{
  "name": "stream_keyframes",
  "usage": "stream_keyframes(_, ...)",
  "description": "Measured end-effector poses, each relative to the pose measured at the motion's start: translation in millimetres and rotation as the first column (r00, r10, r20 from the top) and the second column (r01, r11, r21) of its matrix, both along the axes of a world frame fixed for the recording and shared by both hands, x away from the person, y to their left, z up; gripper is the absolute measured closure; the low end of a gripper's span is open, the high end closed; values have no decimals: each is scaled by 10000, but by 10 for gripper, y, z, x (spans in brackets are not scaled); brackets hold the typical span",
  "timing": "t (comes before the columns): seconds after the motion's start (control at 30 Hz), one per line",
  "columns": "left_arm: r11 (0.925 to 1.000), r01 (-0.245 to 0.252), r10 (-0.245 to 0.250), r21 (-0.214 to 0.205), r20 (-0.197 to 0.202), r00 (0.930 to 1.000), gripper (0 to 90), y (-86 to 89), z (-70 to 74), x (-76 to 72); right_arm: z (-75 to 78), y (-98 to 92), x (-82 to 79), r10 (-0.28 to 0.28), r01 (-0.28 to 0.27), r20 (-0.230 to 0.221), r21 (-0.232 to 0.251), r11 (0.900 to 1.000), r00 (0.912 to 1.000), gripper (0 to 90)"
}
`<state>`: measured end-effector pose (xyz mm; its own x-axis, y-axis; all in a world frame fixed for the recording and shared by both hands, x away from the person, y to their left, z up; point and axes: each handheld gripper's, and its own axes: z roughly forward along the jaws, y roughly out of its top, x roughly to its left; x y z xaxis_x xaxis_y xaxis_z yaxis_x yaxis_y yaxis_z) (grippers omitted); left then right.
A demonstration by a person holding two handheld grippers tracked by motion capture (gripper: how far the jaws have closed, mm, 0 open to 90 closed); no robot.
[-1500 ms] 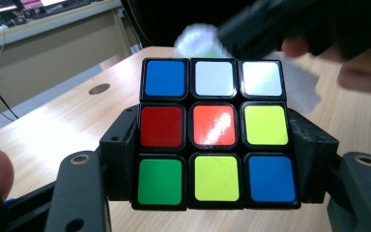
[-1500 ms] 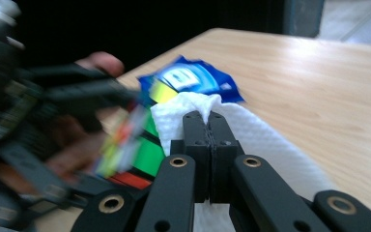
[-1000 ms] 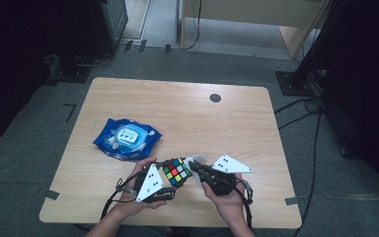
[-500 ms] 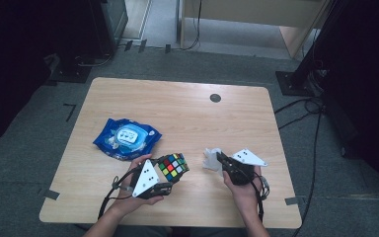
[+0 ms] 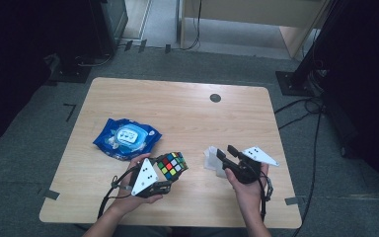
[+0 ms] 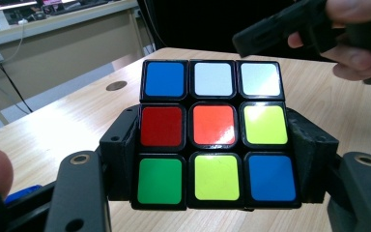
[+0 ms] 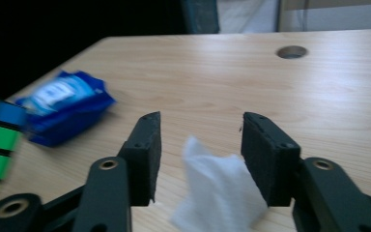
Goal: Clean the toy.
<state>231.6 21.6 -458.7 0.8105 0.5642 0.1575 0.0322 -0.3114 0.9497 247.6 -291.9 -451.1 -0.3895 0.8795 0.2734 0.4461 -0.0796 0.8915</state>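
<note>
1. My right tongs [image 7: 200,159] have just been opening; wipe [image 7: 220,191] sits loose between the jaws on the table [image 5: 187,111], released right of the cube [image 5: 171,166].
2. Left tongs [image 6: 212,164] pinching cube, near-left of centre. Wiping looks done.

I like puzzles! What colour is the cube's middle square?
Orange, on the cube; clearest in the left gripper view.

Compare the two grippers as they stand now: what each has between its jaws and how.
The left gripper is clamped on the puzzle cube, pads pressing both its sides; the right gripper has just been opening, its pads apart from the white wipe between them. The left gripper holds the cube off the table; the wipe by the right gripper lies on it. Both are hand-held near the table's near edge.
</note>
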Motion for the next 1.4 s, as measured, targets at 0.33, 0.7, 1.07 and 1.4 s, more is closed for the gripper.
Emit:
stream_keyframes(0.33,10000,17,-18,91,118,9999,342,-57,-20,-34,229,481,-144,2305,-2091,-674,2346,9493,9707,280)
stream_keyframes(0.7,9998,106,-113,150,481,9988,342,-154,-27,-112,140,740,-144,3242,-2532,-1831,3280,9101,9281,256)
stream_keyframes(1.07,9993,207,-230,309,782,9967,342,-184,-31,-155,69,791,-123,3466,-2392,-2547,3722,8968,9028,310)
stream_keyframes(1.4,9987,373,-399,357,747,9964,332,-193,-63,-139,101,819,-165,3393,-2620,-2563,2923,9197,9051,351)
